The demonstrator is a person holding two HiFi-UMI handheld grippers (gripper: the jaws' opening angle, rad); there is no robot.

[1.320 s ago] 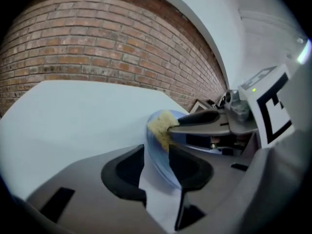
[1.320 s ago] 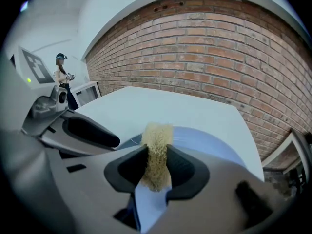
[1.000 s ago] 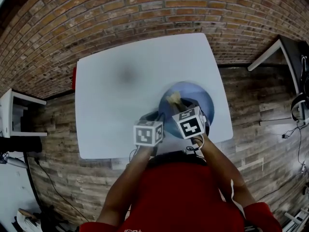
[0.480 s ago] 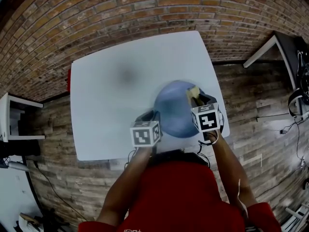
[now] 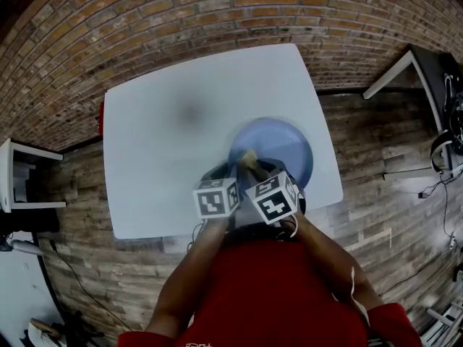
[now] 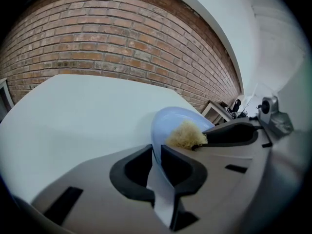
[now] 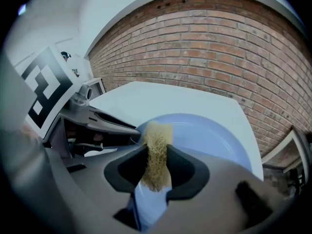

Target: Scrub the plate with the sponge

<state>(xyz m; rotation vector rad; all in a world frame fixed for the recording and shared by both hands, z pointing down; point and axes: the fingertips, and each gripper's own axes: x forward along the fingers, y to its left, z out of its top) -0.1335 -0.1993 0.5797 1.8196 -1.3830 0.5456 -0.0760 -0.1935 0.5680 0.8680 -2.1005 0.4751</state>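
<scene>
A light blue plate (image 5: 278,147) rests on the white table (image 5: 166,143), near its front right. My left gripper (image 5: 228,172) has the plate's near left rim (image 6: 157,152) between its jaws, which are closing on it; the pads sit tight against the rim. The right gripper (image 5: 253,166) is shut on a yellow sponge (image 5: 248,157). In the right gripper view the sponge (image 7: 156,152) stands on edge between the pads, its tip on the plate (image 7: 214,135) beside the left gripper (image 7: 100,123). The left gripper view shows the sponge (image 6: 186,135) against the plate (image 6: 170,123).
A small red thing (image 5: 100,118) sticks out at the table's left edge. A white side table (image 5: 22,179) stands to the left and a white-framed desk (image 5: 405,60) to the right, with cables beyond it. The person's red-sleeved arms fill the bottom of the head view.
The right gripper swept the sponge out to the plate's right rim and has come back to its near left part, close to the left gripper. The left gripper stayed on the rim.
</scene>
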